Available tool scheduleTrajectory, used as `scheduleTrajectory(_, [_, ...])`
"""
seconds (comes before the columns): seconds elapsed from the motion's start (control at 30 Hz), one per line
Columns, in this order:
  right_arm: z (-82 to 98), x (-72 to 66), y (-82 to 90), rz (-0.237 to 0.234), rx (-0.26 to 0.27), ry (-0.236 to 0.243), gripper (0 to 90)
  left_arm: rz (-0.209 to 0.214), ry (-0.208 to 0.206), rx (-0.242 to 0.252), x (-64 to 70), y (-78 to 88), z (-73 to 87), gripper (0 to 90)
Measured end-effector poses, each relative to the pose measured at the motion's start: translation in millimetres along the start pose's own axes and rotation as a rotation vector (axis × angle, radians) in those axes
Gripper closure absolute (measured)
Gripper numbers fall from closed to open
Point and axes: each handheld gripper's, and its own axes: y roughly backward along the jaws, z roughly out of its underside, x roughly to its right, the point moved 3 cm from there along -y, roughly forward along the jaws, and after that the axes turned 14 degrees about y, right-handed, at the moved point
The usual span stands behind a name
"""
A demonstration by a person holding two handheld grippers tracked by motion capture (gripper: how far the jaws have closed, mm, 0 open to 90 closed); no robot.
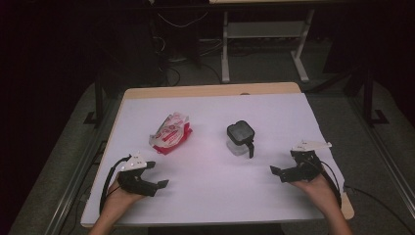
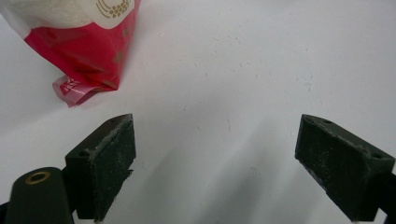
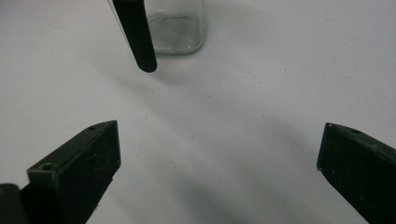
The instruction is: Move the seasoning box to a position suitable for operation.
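The white tabletop [image 1: 210, 181] carries a red-and-white bag [image 1: 170, 133] at 10 o'clock of a glass jar [image 1: 240, 138]. Left gripper [image 1: 157, 175] and right gripper [image 1: 284, 165]: jaws spread, empty.

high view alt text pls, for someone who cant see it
A white-covered table seen from above, with a person's hands holding an open left gripper and an open right gripper near its front edge, fingers turned toward each other. Beyond them lie a red and white bag at the left and a clear jar with a black lid and handle at the right.
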Motion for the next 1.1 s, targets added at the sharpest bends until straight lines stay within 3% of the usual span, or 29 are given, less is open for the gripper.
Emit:
scheduleTrajectory(0.3, [-22.7,2.6,-2.1,-0.011,-0.02,0.017,0.0,-0.005,0.02,0.029,0.3,4.6,-0.9,12.0])
scheduleTrajectory(1.1, [-86.6,3.3,-9.9,-0.055,-0.081,0.054,0.0,0.015,0.025,0.004,5.9,-0.6,0.0,11.8])
